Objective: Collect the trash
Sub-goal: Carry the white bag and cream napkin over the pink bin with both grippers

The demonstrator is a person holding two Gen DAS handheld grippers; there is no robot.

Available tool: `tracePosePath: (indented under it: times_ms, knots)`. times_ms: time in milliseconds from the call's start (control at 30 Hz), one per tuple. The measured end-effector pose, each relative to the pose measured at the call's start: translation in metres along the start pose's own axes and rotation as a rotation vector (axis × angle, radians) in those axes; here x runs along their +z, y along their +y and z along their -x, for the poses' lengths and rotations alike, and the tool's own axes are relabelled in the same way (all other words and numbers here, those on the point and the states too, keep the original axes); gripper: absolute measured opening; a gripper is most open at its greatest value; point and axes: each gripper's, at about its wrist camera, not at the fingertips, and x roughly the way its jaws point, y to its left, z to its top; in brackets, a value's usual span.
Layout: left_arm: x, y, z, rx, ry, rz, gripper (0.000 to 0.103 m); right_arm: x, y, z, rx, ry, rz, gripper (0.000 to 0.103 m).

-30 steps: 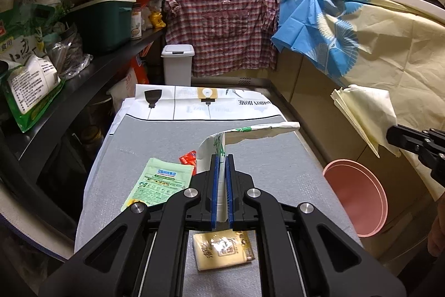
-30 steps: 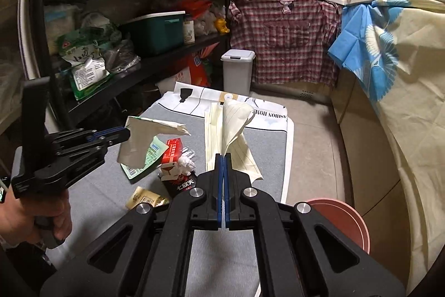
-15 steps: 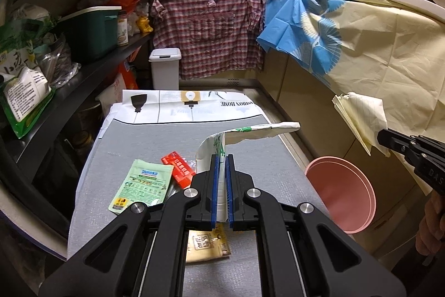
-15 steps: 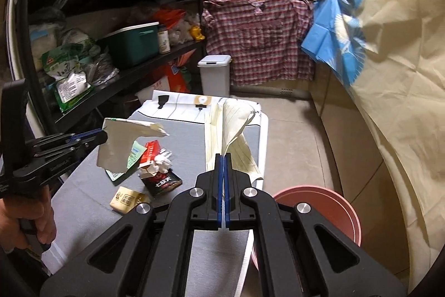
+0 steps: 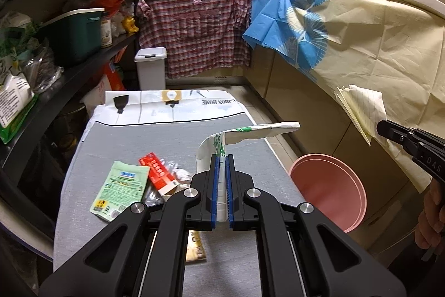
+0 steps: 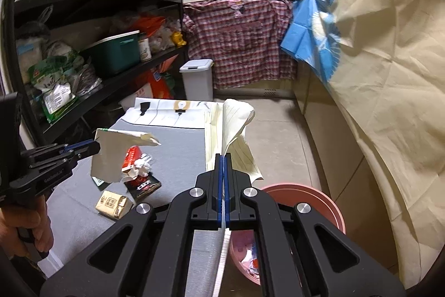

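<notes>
My left gripper [image 5: 221, 157] is shut on a white flattened carton [image 5: 244, 133] with green print, held above the grey mat [image 5: 155, 138]; the same carton [image 6: 111, 155] shows in the right wrist view. My right gripper [image 6: 223, 156] is shut on folded yellow lined paper [image 6: 233, 127], raised beside the mat and above the pink bin [image 6: 311, 196]. The lined paper [image 5: 361, 107] also hangs at the right of the left wrist view. On the mat lie a green packet [image 5: 119, 191], a red box [image 5: 158, 171], a crumpled white wrapper [image 6: 143, 164], a black packet [image 6: 143, 185] and a tan packet [image 6: 112, 203].
The pink bin [image 5: 328, 188] stands on the floor right of the mat, with scraps inside. Black shelves [image 5: 69, 68] full of goods run along the left. A white pedal bin [image 5: 150, 68] and a cloth-draped counter [image 5: 375, 41] close the far end and right side.
Both grippers have drifted across the mat with their loads. The right gripper now hangs nearer the pink bin, which shows larger below it. More of the loose packets have come into the left view.
</notes>
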Motion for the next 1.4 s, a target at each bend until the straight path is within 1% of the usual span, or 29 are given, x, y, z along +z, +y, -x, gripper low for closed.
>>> tracePosePath:
  times_ms: [333,500,1000,1400]
  knots:
    - [0.006,-0.027,-0.010,-0.051,0.002,-0.014,0.005,-0.007,-0.033,0.005,-0.064,0.016,-0.058,0.001]
    - [0.007,-0.042,-0.017,-0.072,0.004,-0.027,0.005,-0.009,-0.044,0.008,-0.077,0.016,-0.069,0.001]
    - [0.012,-0.077,-0.037,-0.117,0.022,-0.054,0.005,-0.014,-0.067,0.008,-0.116,0.028,-0.114,0.001]
    - [0.014,-0.096,-0.049,-0.135,0.033,-0.066,0.005,-0.017,-0.076,0.003,-0.147,0.049,-0.107,0.001]
